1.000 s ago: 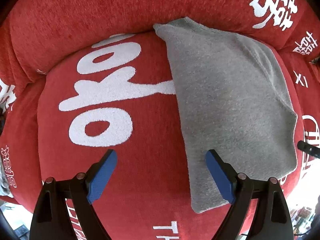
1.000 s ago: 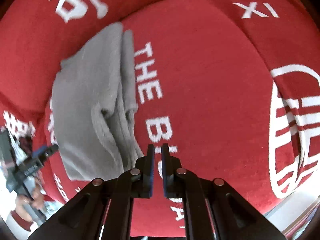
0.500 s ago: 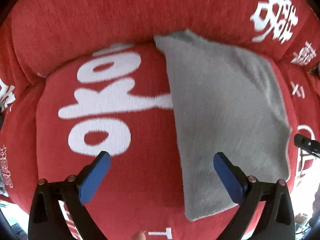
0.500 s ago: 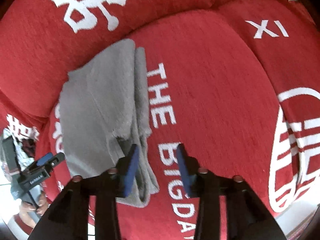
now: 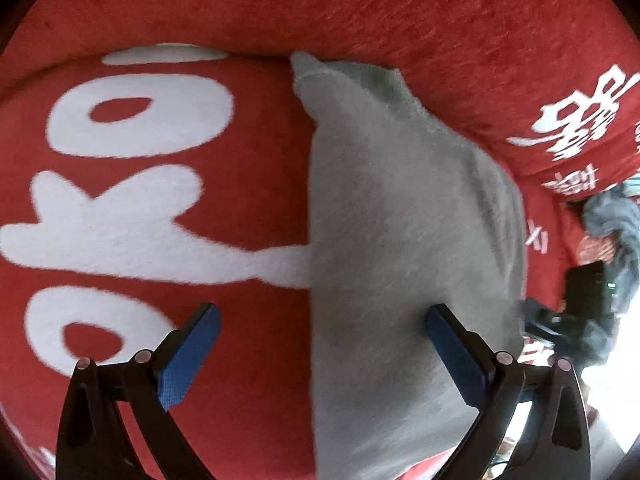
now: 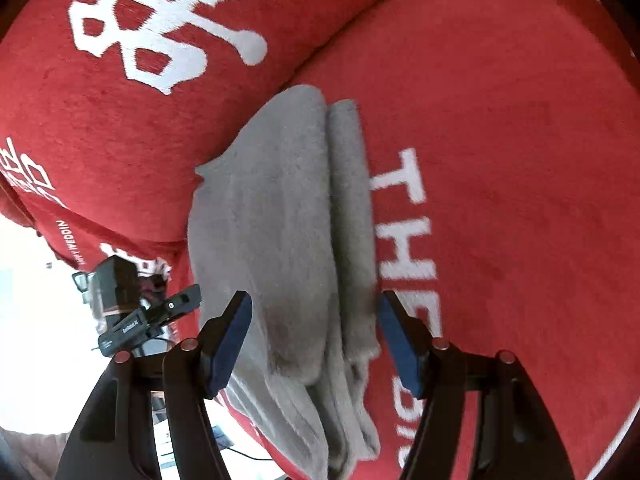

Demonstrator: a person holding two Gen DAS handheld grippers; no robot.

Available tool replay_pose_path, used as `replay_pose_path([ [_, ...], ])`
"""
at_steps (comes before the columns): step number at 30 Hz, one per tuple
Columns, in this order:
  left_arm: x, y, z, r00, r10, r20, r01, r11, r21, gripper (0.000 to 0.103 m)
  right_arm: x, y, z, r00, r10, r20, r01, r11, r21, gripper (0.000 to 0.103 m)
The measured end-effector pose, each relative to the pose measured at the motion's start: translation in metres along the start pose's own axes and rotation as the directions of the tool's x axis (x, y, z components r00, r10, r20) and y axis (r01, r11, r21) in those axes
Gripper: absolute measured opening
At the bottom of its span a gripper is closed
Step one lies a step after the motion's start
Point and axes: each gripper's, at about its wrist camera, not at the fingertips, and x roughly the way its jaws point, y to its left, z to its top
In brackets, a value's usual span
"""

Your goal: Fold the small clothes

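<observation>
A folded grey knit garment (image 5: 400, 240) lies on a red seat cushion with white lettering (image 5: 140, 208). My left gripper (image 5: 320, 320) stands wide open above the garment's left folded edge; its right blue pad is over the grey cloth, its left pad over the red cushion. In the right wrist view the same garment (image 6: 288, 220) shows its layered right edge. My right gripper (image 6: 314, 312) straddles that edge, its jaws opening, with the grey folds between the blue pads, which do not press on them.
The red backrest (image 5: 360, 8) rises just behind the garment. The other hand's gripper body shows at the right of the left view (image 5: 576, 304) and at the left of the right view (image 6: 144, 312). The cushion's front edge drops to a bright floor.
Both grippers have moved in closer and lower over the garment. The right gripper went from shut to wide apart around the layered edge. The left jaws widened a little.
</observation>
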Motion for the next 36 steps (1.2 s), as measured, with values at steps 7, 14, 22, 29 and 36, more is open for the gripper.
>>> replay_pose_path([
  [7,0.019,-0.043,-0.002,0.998,-0.024,-0.05,0.032,0.989,0.146,0.072,0.022,0.007,0.009,1.0,-0.005,-0.02,0.005,1.0,0.009,0.045],
  [14,-0.01,-0.042,-0.016,0.995,-0.102,0.002,0.101,0.98,0.169,0.043,0.006,0.023,-0.007,0.992,0.122,0.036,-0.124,0.99,0.061,0.027],
  [22,-0.069,-0.048,-0.048,0.99,-0.139,0.035,0.127,0.963,0.238,0.043,0.006,0.076,-0.049,0.976,0.218,0.018,-0.218,0.975,0.028,0.027],
  [29,-0.109,-0.006,-0.087,0.993,-0.112,0.044,0.1,0.972,0.215,0.043,0.027,0.1,-0.088,0.961,0.275,-0.013,-0.274,0.96,0.054,0.027],
  [36,-0.089,0.043,-0.116,1.0,0.016,0.024,-0.02,0.985,0.169,0.043,0.057,0.095,-0.111,0.995,0.067,-0.073,-0.068,0.998,-0.01,0.027],
])
